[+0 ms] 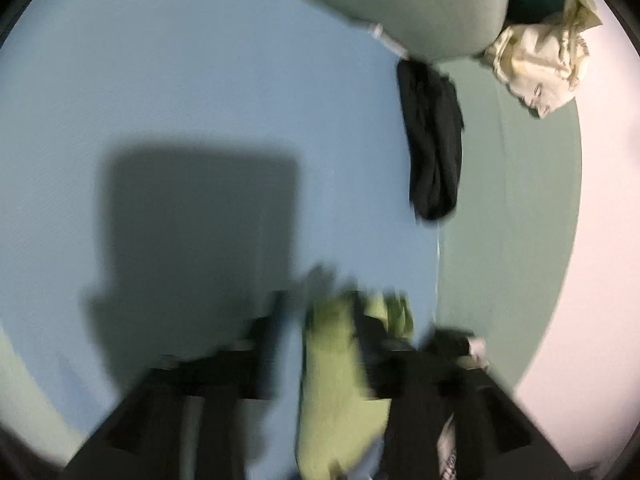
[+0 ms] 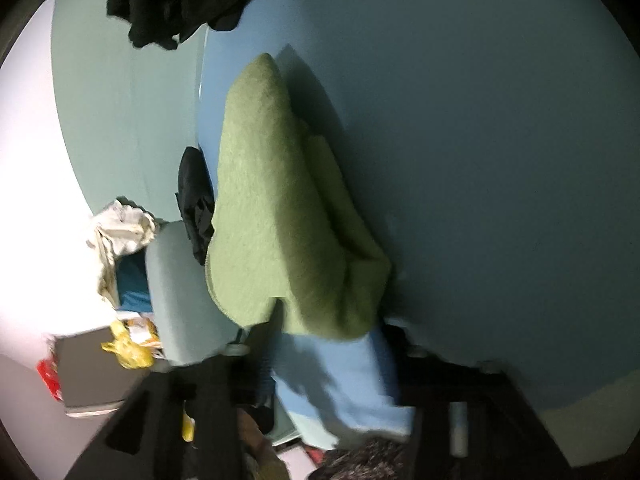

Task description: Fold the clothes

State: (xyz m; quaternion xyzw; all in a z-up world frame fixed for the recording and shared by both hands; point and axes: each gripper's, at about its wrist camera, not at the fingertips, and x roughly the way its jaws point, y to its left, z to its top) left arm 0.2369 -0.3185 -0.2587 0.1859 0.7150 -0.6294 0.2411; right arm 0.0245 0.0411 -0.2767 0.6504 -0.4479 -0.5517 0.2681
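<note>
A green fleece cloth (image 2: 280, 216) hangs folded in front of the right gripper (image 2: 332, 344), draping over the blue bed sheet (image 2: 480, 160). The right fingers are blurred and mostly hidden behind the cloth. In the left wrist view the same green cloth (image 1: 340, 380) lies between the blurred left fingers, and the left gripper (image 1: 320, 328) looks spread around it. A black garment (image 1: 434, 140) lies on the sheet at the right; it also shows at the top of the right wrist view (image 2: 176, 0).
A cream crumpled garment (image 1: 540, 64) lies by the grey-green pillow (image 1: 420, 4). In the right wrist view a cardboard box (image 2: 92, 372), a yellow bag (image 2: 128, 348) and a small black garment (image 2: 196, 204) sit near the bed edge. The pale wall (image 1: 600, 200) is alongside.
</note>
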